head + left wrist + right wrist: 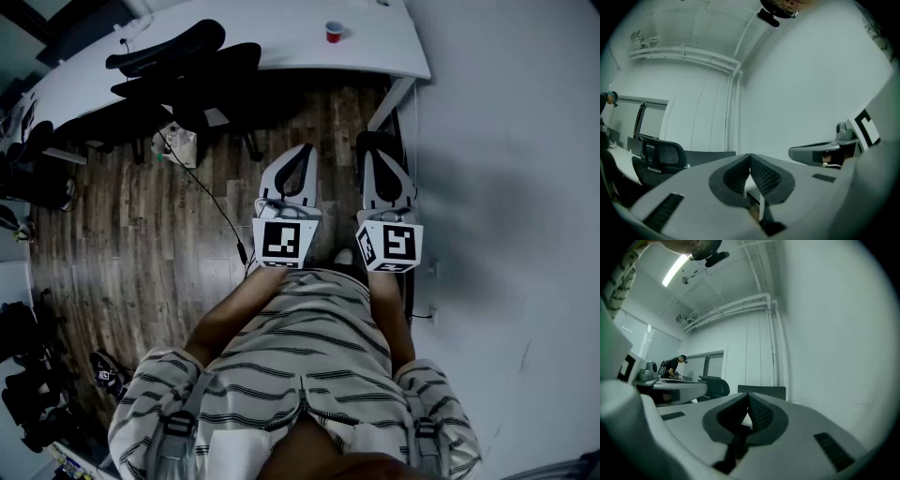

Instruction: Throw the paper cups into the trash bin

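Both claws are out in front of the person, side by side at waist height and pointing level across the room. Nothing is in play yet. The left claw is clenched, its ribbed pads pressed tip to tip with nothing between them. The right claw is the same, clamped on empty air. That looks like a carrying pose for walking in, with the jaws tucked closed because there is nothing near enough to take.

The target is a single red paper cup, standing upright on the white worktop at the far side of the room, well apart from both claws. It sits slightly right of centre, roughly in line with the gap between the two claws, so either one could go for it.

Black office chairs crowd the worktop's left stretch. The right end, next to the white wall, is clear, and the wooden floor runs straight up to it. My read is that the approach goes up that right side.

The forearms are bent at the elbows and held close to the striped shirt, with the wrists flat. I can't pick out a trash bin in any view, so it will have to be found once the cup is in a claw.
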`<state>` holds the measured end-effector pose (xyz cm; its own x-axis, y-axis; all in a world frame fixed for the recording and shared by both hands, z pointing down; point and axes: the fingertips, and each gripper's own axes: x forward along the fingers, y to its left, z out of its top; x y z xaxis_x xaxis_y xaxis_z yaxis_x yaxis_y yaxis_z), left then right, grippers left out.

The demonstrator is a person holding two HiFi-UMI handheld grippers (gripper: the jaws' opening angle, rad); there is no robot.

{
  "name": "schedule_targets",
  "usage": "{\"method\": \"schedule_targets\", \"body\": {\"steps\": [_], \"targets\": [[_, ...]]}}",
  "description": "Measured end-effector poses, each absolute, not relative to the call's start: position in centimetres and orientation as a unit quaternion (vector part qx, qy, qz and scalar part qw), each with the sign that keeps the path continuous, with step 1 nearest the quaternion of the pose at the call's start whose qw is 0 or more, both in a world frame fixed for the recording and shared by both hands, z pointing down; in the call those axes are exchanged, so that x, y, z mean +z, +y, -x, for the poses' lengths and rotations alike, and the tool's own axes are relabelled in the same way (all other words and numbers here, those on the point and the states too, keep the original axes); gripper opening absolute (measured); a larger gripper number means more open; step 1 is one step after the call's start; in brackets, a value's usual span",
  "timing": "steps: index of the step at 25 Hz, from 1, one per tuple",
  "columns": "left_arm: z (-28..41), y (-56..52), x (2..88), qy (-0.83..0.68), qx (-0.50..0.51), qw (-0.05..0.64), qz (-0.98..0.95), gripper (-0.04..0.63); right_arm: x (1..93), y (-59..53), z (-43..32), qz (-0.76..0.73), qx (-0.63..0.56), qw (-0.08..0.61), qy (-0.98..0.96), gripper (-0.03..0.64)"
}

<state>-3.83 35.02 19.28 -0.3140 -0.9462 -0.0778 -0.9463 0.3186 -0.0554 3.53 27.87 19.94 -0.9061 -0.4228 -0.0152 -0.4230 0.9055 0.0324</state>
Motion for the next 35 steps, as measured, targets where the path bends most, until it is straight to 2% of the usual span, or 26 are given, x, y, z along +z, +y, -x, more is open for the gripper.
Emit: {"method": "schedule_targets", "body": {"steps": [35], "targets": [[-5.0, 23.7, 21.6, 0.827, -0.014, 0.019, 0.561, 0.025, 21.8, 16.7, -9.7, 0.121, -0.008, 0.020, 0.992, 0.015]]}}
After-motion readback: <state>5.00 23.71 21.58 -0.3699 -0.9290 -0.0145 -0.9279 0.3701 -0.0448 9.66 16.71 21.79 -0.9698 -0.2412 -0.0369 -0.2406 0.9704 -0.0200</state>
